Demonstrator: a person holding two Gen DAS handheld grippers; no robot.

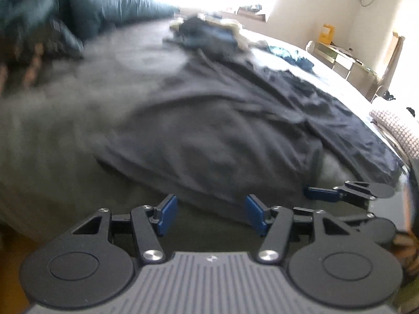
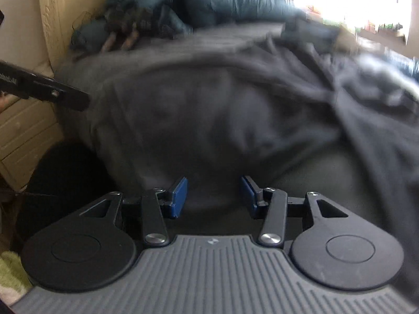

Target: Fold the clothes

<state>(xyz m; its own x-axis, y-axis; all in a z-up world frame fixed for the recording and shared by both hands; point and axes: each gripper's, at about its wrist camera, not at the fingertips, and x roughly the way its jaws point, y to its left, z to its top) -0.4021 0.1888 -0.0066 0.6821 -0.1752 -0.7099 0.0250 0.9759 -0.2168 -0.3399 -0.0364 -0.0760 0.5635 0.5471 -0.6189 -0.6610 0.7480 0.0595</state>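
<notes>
A dark grey garment (image 1: 209,130) lies spread and wrinkled across the bed; in the right wrist view it (image 2: 209,120) is blurred. My left gripper (image 1: 210,213) is open at the garment's near hem, blue pads wide apart with only bedsheet between them. My right gripper (image 2: 214,196) is open too, with its pads over the near edge of the cloth and not pressing on it. From the left wrist view the right gripper (image 1: 337,193) shows at the garment's lower right corner. A black part of the left gripper (image 2: 52,91) juts in at the left.
A teal quilt (image 1: 104,5) is bunched at the head of the bed. A pile of dark clothes (image 1: 209,34) lies at the far side. A white waffle cloth (image 1: 398,128) is at the right edge. A cream headboard (image 2: 49,26) and drawers (image 2: 23,136) stand on the left.
</notes>
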